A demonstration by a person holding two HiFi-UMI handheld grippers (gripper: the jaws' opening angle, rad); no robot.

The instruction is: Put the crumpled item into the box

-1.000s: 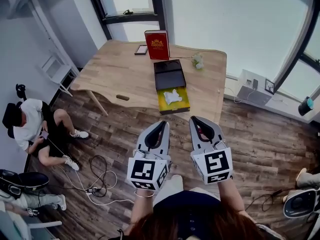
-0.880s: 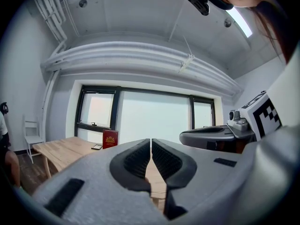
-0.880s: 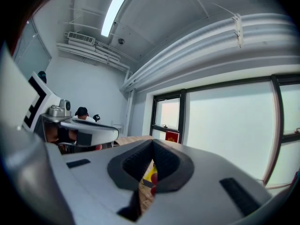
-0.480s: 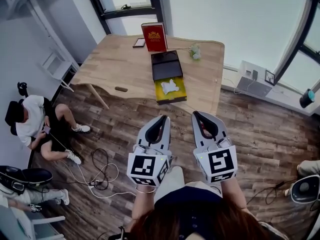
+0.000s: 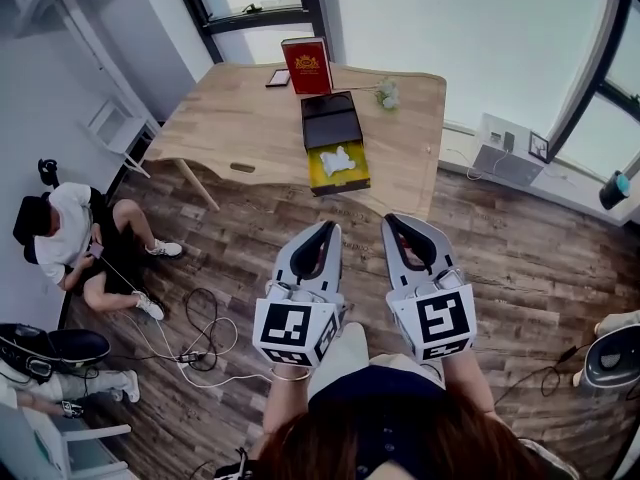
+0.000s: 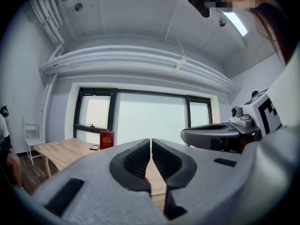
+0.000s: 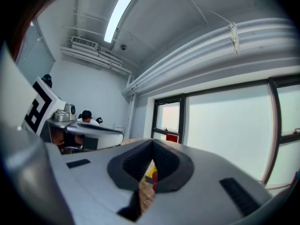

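Where windows (image 5: 470, 38) meet, a wooden table (image 5: 230, 118) holds the box (image 5: 358, 176).

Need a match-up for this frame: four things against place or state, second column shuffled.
1. crumpled white item
2. red book
3. phone
4. left tool

A. upright at the far edge of the table
B. jaws together, nothing between
C. inside the yellow-lined box
D. flat on the wood, just left of the upright red thing

Pairs: 1-C, 2-A, 3-D, 4-B
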